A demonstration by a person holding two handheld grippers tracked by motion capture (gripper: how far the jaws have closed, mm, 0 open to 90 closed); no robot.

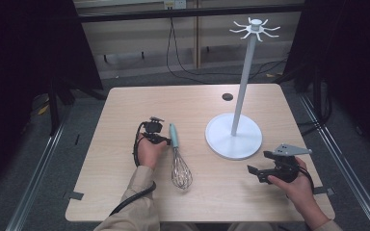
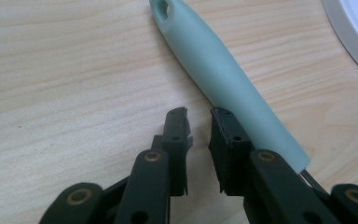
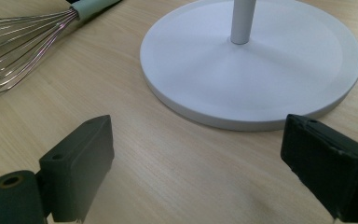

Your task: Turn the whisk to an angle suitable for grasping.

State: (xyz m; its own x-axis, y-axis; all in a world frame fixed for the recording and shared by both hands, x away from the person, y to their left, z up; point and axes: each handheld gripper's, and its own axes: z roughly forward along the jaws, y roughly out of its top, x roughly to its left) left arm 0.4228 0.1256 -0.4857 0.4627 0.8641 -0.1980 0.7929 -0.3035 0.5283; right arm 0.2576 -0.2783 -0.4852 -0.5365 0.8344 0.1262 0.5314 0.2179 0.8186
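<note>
Whisk (image 1: pixel 178 159) lies flat near the middle of the surface (image 1: pixel 125 110), handle toward the far edge, wire head toward the near edge.

Around it the room is dim: dark curtains stand at both sides, a pale wall with trailing cables runs behind the far edge, and grey floor shows all round. The surface is light wood, with a small dark hole (image 1: pixel 227 96) near its far edge. A white stand (image 1: pixel 234 137) sits right of the middle, its round base flat on the wood and its thin pole rising to a ring of hooks at the top.

Left gripper (image 1: pixel 166 140) rests just left of the whisk handle. Right gripper (image 1: pixel 256 174) hovers near the right near corner, well apart from the whisk.

The left gripper view brings out what the high view cannot: the left gripper (image 2: pixel 199 114) has its jaws parted by a narrow gap with bare wood between them, released, and the pale green handle runs just beside its right-hand jaw, with a hanging hole at the end.

The right gripper view shows the right gripper (image 3: pixel 196 135) spread wide, grasping nothing, facing the stand's base, with the wire loops at the upper left.
</note>
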